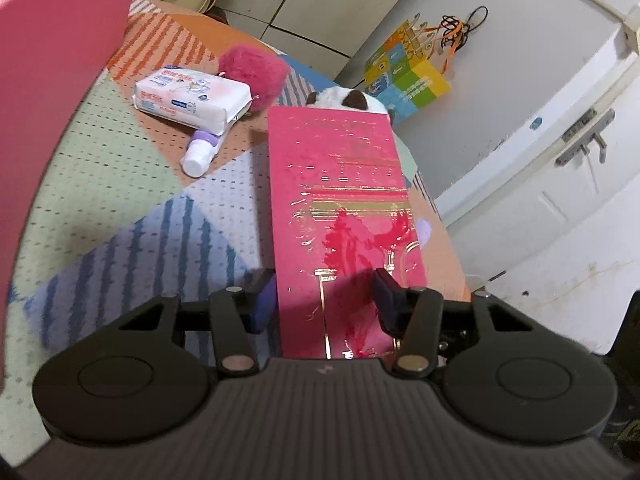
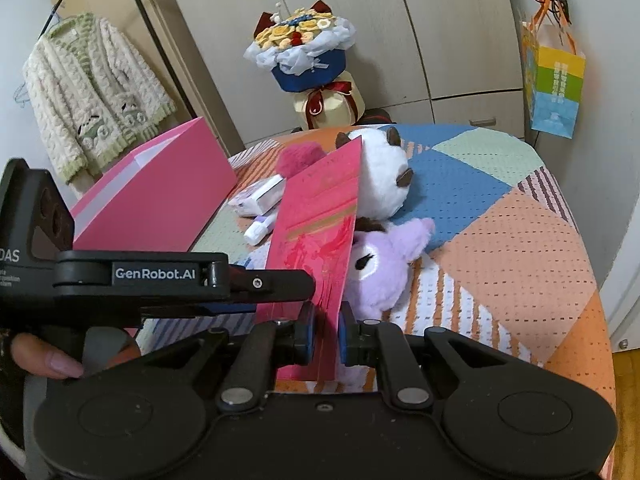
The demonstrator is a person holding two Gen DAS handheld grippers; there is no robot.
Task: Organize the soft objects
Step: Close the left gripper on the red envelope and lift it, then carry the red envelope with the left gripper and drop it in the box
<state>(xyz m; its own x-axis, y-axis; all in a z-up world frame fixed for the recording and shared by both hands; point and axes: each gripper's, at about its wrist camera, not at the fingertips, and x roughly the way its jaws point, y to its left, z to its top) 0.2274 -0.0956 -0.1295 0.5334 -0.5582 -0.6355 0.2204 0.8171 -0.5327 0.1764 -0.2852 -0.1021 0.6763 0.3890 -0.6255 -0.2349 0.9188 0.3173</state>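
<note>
Patchwork cover [image 2: 500, 240] spreads across the whole scene, with an open-topped pink box [image 2: 160, 200] standing at its left side; next in size, a flat red paper bag [image 2: 320, 232] with gold foil print is held on edge above the cover, and the right gripper [image 2: 325, 338] has its jaws closed tight on the bag's near lower edge; the left gripper [image 1: 322, 284] has its jaws at a middling width, one pad at the bag's side edge and one over its printed face, though whether they press the paper cannot be told; the soft things wait just behind the bag, a white plush [image 2: 384, 176] with brown ears and, touching it in front, a purple plush [image 2: 380, 268] with a big stitched eye; both look light, squashy and hard to damage, likely best pinched deep into the body or by an ear so that fur does not slip from the pads, while the thin, stiff bag would crease and probably wants holding by its rim; the right wrist view alone shows the purple plush, almost all of the white one and a thumb [image 2: 48, 356] on the left tool; the left wrist view hides those behind the bag but shows a fluffy pink pompom [image 1: 256, 72], a wipes pack [image 1: 192, 98] and a small white bottle [image 1: 200, 156] more plainly.
</note>
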